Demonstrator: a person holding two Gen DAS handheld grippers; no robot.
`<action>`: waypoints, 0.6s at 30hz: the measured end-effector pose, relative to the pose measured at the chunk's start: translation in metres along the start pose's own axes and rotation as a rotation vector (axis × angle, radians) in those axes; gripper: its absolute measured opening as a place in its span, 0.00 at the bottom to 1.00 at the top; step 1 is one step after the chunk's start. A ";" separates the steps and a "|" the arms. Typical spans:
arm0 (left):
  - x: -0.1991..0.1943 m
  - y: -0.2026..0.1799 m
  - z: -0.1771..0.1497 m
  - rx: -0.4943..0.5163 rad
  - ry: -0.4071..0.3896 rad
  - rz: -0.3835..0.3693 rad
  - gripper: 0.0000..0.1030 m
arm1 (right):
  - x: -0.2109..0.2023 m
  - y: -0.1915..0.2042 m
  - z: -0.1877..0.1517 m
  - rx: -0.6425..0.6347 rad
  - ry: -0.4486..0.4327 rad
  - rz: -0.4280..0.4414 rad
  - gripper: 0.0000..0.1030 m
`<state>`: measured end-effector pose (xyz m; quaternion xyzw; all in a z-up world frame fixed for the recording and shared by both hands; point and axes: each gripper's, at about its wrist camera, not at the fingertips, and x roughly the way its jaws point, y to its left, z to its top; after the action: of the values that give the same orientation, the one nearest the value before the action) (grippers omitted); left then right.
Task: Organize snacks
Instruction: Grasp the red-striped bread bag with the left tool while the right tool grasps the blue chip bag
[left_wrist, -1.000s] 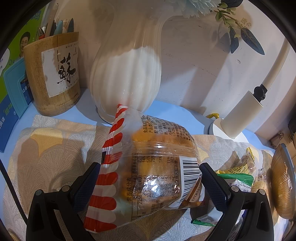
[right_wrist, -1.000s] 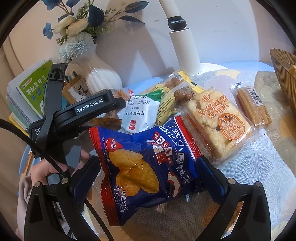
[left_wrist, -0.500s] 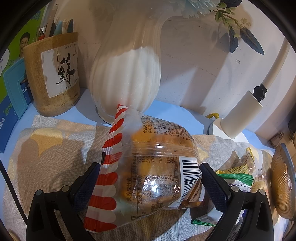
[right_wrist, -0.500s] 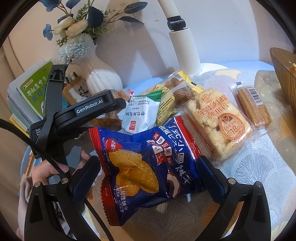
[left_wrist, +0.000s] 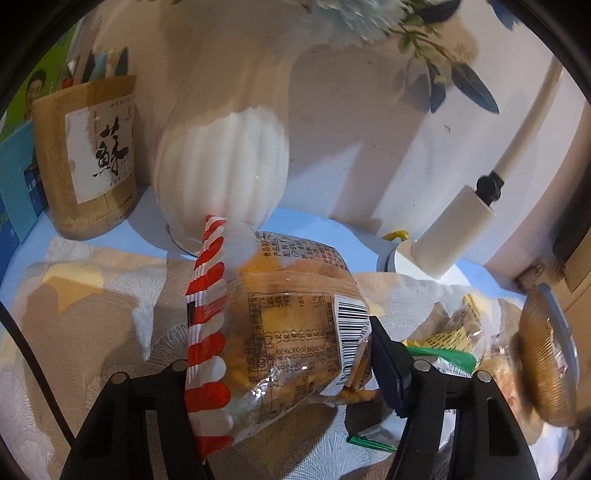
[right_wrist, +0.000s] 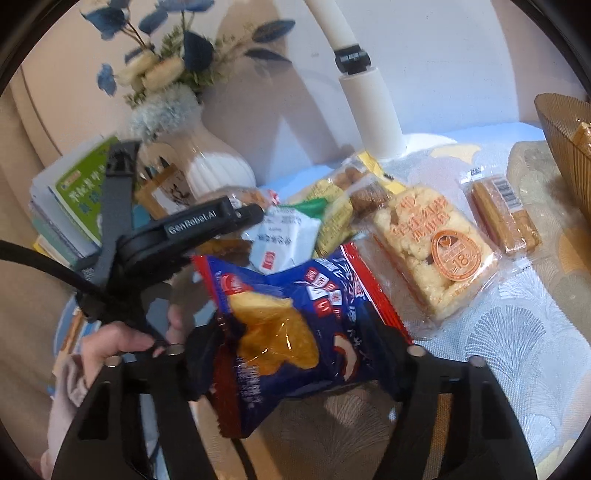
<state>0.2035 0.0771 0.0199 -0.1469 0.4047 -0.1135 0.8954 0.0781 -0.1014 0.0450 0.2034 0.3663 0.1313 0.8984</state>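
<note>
Now the left gripper (left_wrist: 280, 369) pinches a clear cake packet (left_wrist: 291, 332) at frame centre; the right gripper (right_wrist: 295, 354) squeezes a blue chip bag (right_wrist: 295, 325) at lower centre. Both wrappers look slippery; a loose pinch may drop them, and squeezing harder may crush the food.

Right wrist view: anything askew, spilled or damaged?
Nothing spilled or torn. The blue snack bag is crumpled where the right gripper pinches it. Loose packs lie overlapping on the tablecloth: the white-green sachet partly under other wrappers, the puffed rice cake skewed diagonally. That is unsorted clutter, not damage.
</note>
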 end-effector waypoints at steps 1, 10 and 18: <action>0.000 0.002 0.000 -0.013 -0.001 -0.005 0.63 | 0.000 -0.001 0.000 0.007 0.001 0.010 0.61; -0.013 0.004 0.000 -0.021 -0.051 0.013 0.63 | -0.019 -0.010 -0.001 0.061 -0.069 0.112 0.54; -0.030 0.006 -0.002 -0.030 -0.136 0.020 0.62 | -0.032 0.001 -0.003 0.007 -0.127 0.167 0.53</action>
<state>0.1830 0.0923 0.0376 -0.1637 0.3458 -0.0882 0.9197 0.0536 -0.1118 0.0635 0.2440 0.2907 0.1912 0.9052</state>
